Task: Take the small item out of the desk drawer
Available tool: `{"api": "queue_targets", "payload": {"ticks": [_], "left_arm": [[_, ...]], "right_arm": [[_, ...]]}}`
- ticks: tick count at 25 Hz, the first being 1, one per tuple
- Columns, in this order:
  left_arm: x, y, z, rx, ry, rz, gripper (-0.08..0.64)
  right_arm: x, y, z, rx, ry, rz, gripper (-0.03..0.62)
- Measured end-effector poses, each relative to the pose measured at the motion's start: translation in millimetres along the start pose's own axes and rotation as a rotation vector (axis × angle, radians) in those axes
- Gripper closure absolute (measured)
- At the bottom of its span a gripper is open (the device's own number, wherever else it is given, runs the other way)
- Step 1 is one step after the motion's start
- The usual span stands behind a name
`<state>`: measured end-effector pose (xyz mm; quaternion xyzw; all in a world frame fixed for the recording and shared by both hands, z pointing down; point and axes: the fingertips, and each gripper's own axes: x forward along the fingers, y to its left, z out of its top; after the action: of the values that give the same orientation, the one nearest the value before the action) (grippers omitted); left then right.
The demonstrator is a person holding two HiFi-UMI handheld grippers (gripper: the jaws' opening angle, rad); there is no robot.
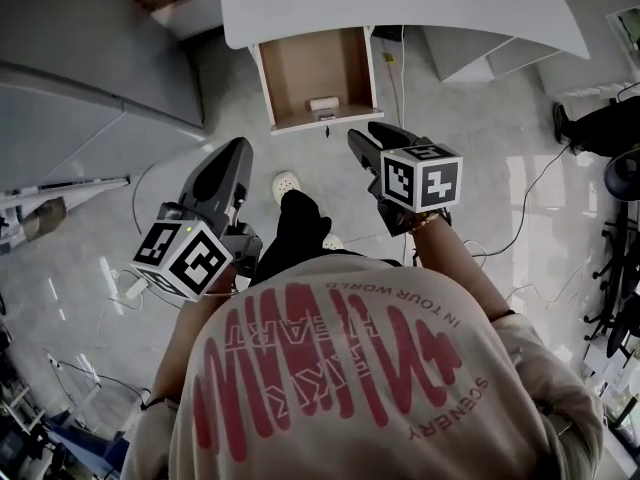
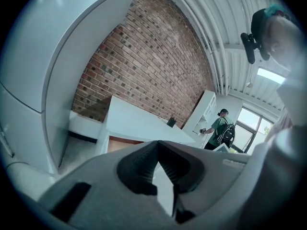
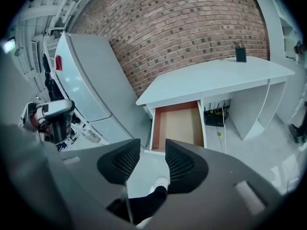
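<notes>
The small item [image 1: 322, 104] lies near the front edge of the open drawer [image 1: 312, 60], exposed for picking. Just outside that front, the right gripper [image 1: 372, 133] aims in, jaws apart and empty, seemingly readied to pinch. The left gripper [image 1: 238, 154], farther from the drawer, idles with its tips together on nothing.

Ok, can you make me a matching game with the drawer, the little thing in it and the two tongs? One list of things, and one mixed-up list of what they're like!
Things:
1. drawer
2. small item
3. left tongs
4. right tongs

What they're like:
A. open, gripping nothing
B. pulled out from under the white desk
C. shut
D. lying inside the drawer, near its front edge

Right pairs: 1-B, 2-D, 3-C, 4-A
</notes>
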<state>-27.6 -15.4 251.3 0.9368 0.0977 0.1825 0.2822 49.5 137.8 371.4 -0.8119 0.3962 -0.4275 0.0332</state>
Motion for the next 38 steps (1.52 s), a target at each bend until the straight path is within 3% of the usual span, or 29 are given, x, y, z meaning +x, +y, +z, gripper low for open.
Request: {"api": "queue_targets", "payload": {"ticks": [6, 17, 30, 38], "left_arm": [[26, 49, -10, -0.066, 0.057, 0.025, 0.555], [57, 99, -14, -0.129, 0.130, 0.030, 0.555], [69, 154, 0, -0.178, 0.150, 0.062, 0.554], [72, 184, 25, -0.181, 0.140, 0.093, 0.555]], "right_arm": [[44, -23, 2, 0.034, 0.067, -0.055, 0.414], [108, -47, 1, 0.086, 0.171, -0.095, 0.388], [172, -61, -1, 0.012, 0.313, -0.129, 0.388], [197, -82, -13, -0.030, 0.428, -0.207, 0.388]]}}
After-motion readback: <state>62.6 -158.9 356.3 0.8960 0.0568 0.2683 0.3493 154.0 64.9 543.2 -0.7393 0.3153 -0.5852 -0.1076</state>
